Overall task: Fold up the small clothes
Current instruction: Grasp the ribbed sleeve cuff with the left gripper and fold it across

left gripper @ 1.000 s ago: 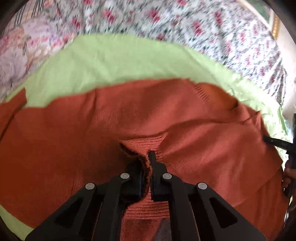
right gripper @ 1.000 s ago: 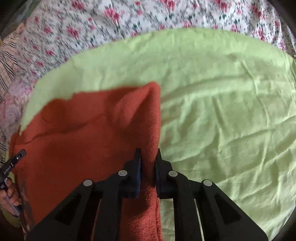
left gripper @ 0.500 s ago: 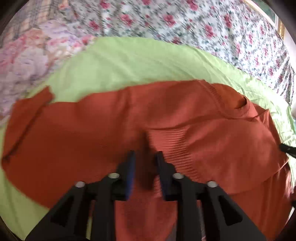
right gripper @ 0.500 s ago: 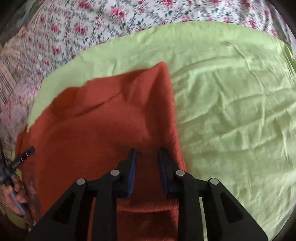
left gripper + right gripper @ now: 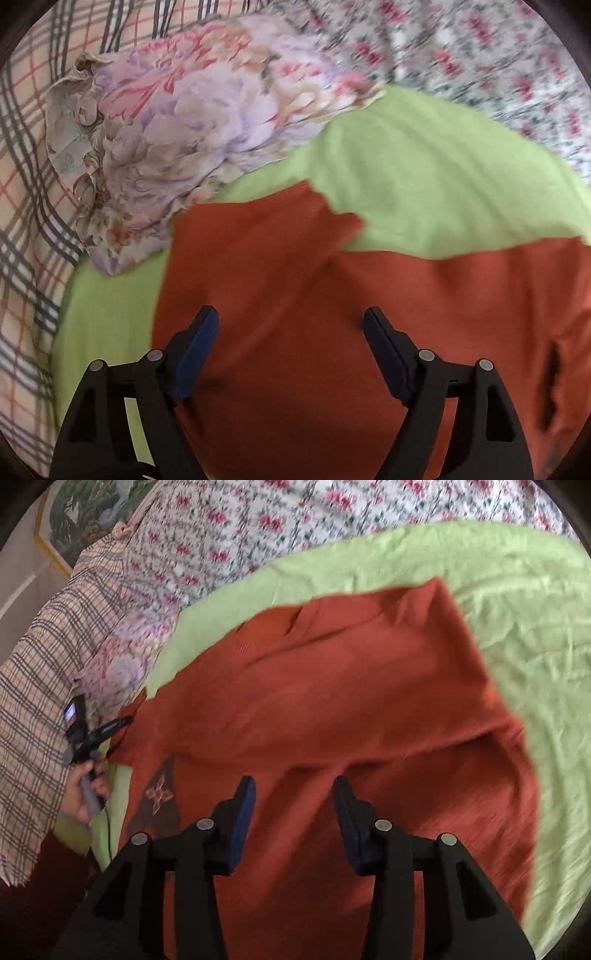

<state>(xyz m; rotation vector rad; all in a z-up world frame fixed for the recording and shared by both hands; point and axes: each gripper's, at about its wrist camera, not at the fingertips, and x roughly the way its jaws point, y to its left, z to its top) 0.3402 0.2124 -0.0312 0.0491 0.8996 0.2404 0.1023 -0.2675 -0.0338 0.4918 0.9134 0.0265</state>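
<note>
A rust-orange knit sweater [image 5: 332, 332] lies folded over on a light green sheet [image 5: 424, 177]. It also fills the middle of the right wrist view [image 5: 351, 709], with a fold line across it and a dark patterned patch at its lower left. My left gripper [image 5: 291, 317] is open wide and empty just above the sweater, near its left part. My right gripper [image 5: 294, 786] is open and empty above the sweater's near part. The left gripper also shows at the left edge of the right wrist view [image 5: 88, 734], held by a hand.
A pastel floral cloth [image 5: 177, 140] lies bunched at the sweater's far left. A plaid blanket [image 5: 26, 221] is on the left. A rose-print bedsheet [image 5: 258, 528] lies beyond the green sheet [image 5: 535, 627].
Both grippers have opened and let go of the sweater, which now lies folded over. The left gripper has swung to the left, toward the floral cloth. The right gripper has pulled back.
</note>
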